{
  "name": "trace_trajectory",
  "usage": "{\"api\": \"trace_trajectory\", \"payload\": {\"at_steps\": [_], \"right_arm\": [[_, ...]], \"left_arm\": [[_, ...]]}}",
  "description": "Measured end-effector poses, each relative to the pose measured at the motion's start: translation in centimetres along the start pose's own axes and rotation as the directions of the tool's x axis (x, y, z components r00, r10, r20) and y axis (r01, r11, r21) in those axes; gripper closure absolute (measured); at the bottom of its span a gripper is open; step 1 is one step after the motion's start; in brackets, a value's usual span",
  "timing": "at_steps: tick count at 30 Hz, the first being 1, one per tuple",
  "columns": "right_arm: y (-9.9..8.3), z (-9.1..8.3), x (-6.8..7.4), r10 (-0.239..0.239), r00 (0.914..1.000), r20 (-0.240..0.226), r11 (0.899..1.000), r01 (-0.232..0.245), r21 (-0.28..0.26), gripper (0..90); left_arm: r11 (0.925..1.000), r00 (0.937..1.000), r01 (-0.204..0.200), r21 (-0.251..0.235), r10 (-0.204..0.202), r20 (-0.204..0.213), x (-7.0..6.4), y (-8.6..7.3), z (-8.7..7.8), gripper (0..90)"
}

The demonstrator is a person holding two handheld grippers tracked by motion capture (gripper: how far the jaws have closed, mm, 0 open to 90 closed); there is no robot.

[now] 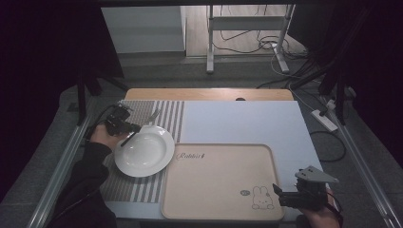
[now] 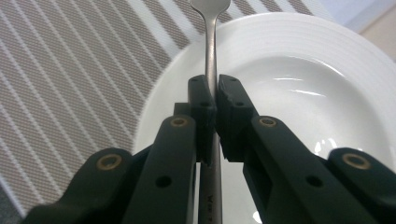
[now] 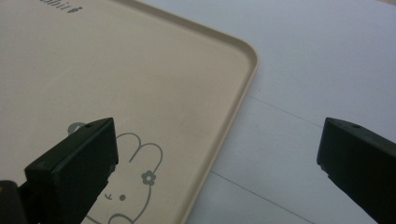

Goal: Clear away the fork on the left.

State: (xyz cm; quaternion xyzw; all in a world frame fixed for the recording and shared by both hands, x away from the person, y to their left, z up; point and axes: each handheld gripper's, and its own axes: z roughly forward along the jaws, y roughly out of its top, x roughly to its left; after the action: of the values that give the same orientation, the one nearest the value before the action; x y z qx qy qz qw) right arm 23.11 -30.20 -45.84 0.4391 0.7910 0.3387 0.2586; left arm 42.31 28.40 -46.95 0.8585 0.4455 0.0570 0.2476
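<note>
Here left gripper [image 2: 215, 100] clamps fork [image 2: 211, 37] handle over plate [image 2: 299, 60]; right gripper [image 3: 217, 154] wide open.

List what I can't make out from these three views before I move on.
- Fork head: cut off by the top edge in the left gripper view; small and dim in the high view.
- Fork handle end: hidden behind the left gripper, whose jaws are shut on it.
- Tray near edge: cut off by the frame in the right gripper view.
- Plate near rim: hidden by the jaws in the left gripper view.
- Tray lettering: too small to read in the high view.
</note>
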Motion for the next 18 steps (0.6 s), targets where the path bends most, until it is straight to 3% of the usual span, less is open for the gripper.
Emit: {"api": "trace_trajectory", "payload": {"at_steps": [18], "right_arm": [[0.0,-0.1,0.1,-0.012,0.9999,-0.001,1.000,0.012,-0.006,0.0]], "left_arm": [[0.9985,0.9967,-0.054,0.002,0.054,0.062,-5.0,-0.4,0.4,84.3]]}}
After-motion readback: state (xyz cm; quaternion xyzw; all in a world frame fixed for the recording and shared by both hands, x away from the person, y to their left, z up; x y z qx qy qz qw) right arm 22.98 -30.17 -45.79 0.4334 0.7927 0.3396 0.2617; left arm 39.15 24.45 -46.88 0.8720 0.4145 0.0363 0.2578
